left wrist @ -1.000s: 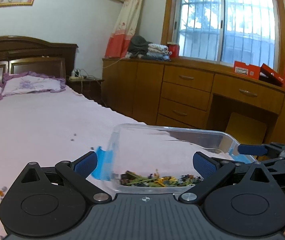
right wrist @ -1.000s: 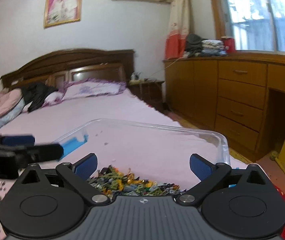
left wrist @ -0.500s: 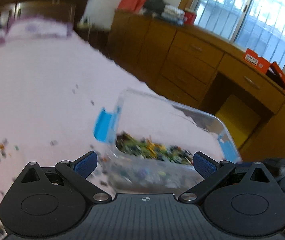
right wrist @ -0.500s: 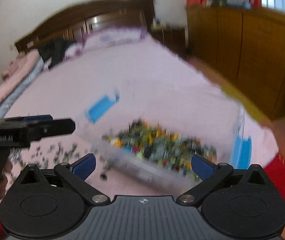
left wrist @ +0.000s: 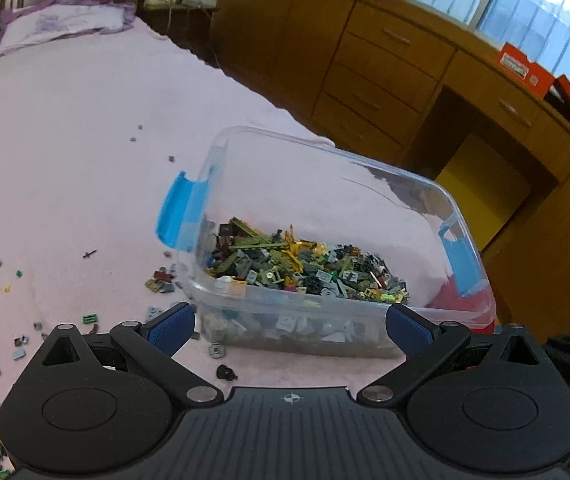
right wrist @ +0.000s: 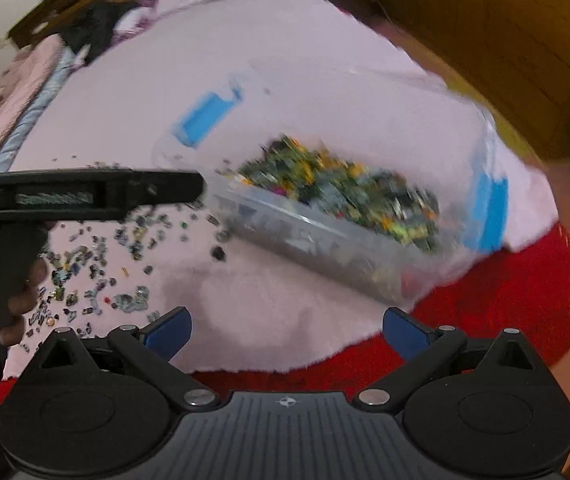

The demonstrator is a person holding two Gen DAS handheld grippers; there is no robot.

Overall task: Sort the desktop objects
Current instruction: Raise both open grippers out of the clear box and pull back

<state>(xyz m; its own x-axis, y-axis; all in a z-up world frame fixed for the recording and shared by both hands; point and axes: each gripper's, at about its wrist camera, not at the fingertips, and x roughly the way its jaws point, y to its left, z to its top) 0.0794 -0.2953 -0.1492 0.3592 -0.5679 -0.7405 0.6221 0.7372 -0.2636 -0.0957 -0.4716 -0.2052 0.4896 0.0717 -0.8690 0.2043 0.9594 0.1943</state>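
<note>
The left hand-held gripper (left wrist: 290, 330) is gaping wide with nothing between its blue pads (left wrist: 169, 330), hanging low over the bed (left wrist: 65, 140). Straight ahead at twelve o'clock a clear box (left wrist: 337, 320) is sitting on the pink sheet, its near wall spanning the gap between the fingertips; whether the pads are touching it cannot be told. A heap of small mixed-colour bricks (left wrist: 305, 268) is filling the box's near end, and blue clips (left wrist: 177, 212) are hanging on its two short sides. Loose bricks (left wrist: 161, 280) are lying on the sheet at ten o'clock beside the box, with more strewn toward nine. A wooden dresser (left wrist: 365, 68) is standing at one o'clock, beyond the bed.

The right hand-held gripper (right wrist: 287, 332) is likewise spread wide and gripping nothing, hanging near the bed's edge above a red cloth (right wrist: 505, 300). Its view is blurred: the box (right wrist: 325, 248) is lying at twelve to one o'clock, clearly apart from the fingertips, with scattered bricks (right wrist: 97, 264) at ten. The left hand-held gripper (right wrist: 85, 196) is reaching in at nine o'clock, a hand (right wrist: 25, 296) gripping its handle.
</note>
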